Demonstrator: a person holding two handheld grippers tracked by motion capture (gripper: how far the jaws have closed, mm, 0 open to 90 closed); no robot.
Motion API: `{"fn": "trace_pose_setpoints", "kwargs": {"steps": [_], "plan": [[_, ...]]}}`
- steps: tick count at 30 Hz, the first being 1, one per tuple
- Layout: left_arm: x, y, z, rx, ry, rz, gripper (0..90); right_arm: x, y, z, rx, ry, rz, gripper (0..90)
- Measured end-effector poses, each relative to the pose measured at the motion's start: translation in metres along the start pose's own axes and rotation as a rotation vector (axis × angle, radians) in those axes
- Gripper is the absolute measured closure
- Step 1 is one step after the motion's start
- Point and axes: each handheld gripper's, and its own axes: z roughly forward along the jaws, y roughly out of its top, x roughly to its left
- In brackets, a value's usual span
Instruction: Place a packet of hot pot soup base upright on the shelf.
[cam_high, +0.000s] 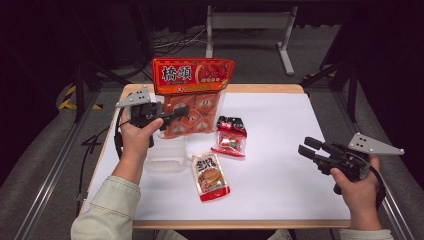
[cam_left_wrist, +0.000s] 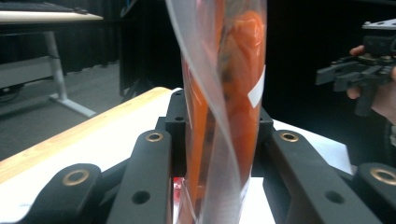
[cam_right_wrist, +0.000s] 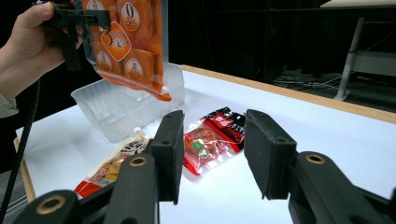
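Observation:
My left gripper (cam_high: 176, 112) is shut on a large orange snack bag (cam_high: 192, 95) with a red header, holding it upright above the table. Seen edge-on in the left gripper view, the orange bag (cam_left_wrist: 224, 93) is pinched between the two black jaws. It hangs over a clear plastic tub (cam_high: 166, 155). The right gripper view has the orange bag (cam_right_wrist: 133, 44) dangling just above the tub (cam_right_wrist: 119, 107). My right gripper (cam_high: 309, 146) is open at the right side of the table, with nothing between its jaws (cam_right_wrist: 210, 149).
A small red and black snack packet (cam_high: 231, 136) lies mid-table, and a red and cream pouch (cam_high: 210, 176) lies nearer the front. The white table top (cam_high: 280, 165) has bare room on its right half. Dark floor, cables and a metal frame lie beyond.

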Motion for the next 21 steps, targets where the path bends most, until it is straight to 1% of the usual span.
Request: {"fn": "trace_pose_setpoints", "kwargs": {"steps": [1, 2, 3, 4, 5, 6, 8, 12, 14, 17, 19, 21], "plan": [[0.002, 0.000, -0.001, -0.007, 0.016, 0.004, 70.6, 0.000, 0.000, 0.000, 0.001, 0.001, 0.003, 58.9], [0.002, 0.000, -0.001, -0.007, 0.016, 0.004, 70.6, 0.000, 0.000, 0.000, 0.001, 0.001, 0.003, 58.9], [0.006, 0.001, -0.003, -0.009, 0.036, 0.007, 70.6, -0.001, 0.000, 0.000, 0.000, 0.006, 0.003, 58.8], [0.006, 0.001, -0.003, -0.009, 0.036, 0.007, 70.6, -0.001, 0.000, 0.000, 0.000, 0.006, 0.003, 58.8], [0.011, 0.001, -0.007, -0.016, 0.056, -0.001, 70.6, -0.001, 0.000, 0.000, -0.004, 0.011, 0.008, 58.8], [0.013, 0.001, -0.008, -0.015, 0.064, -0.002, 70.6, -0.001, 0.000, 0.001, -0.006, 0.018, 0.013, 58.8], [0.017, 0.001, -0.012, -0.016, 0.083, -0.006, 70.6, -0.001, 0.000, 0.001, -0.004, 0.018, 0.006, 58.9], [0.024, 0.001, -0.016, -0.032, 0.110, -0.017, 70.6, -0.001, 0.000, 0.002, -0.003, 0.022, 0.009, 58.9], [0.026, 0.000, -0.017, -0.036, 0.127, -0.014, 70.6, -0.001, 0.000, 0.002, -0.002, 0.024, 0.009, 58.9], [0.028, -0.001, -0.018, -0.034, 0.138, -0.011, 70.6, 0.000, 0.000, 0.003, -0.003, 0.027, 0.016, 58.8], [0.030, -0.002, -0.019, -0.037, 0.148, -0.017, 70.6, -0.001, -0.001, 0.004, -0.001, 0.035, 0.016, 58.4], [0.031, -0.003, -0.019, -0.027, 0.160, -0.017, 70.6, 0.000, -0.002, 0.006, 0.002, 0.038, 0.021, 58.4]]}}
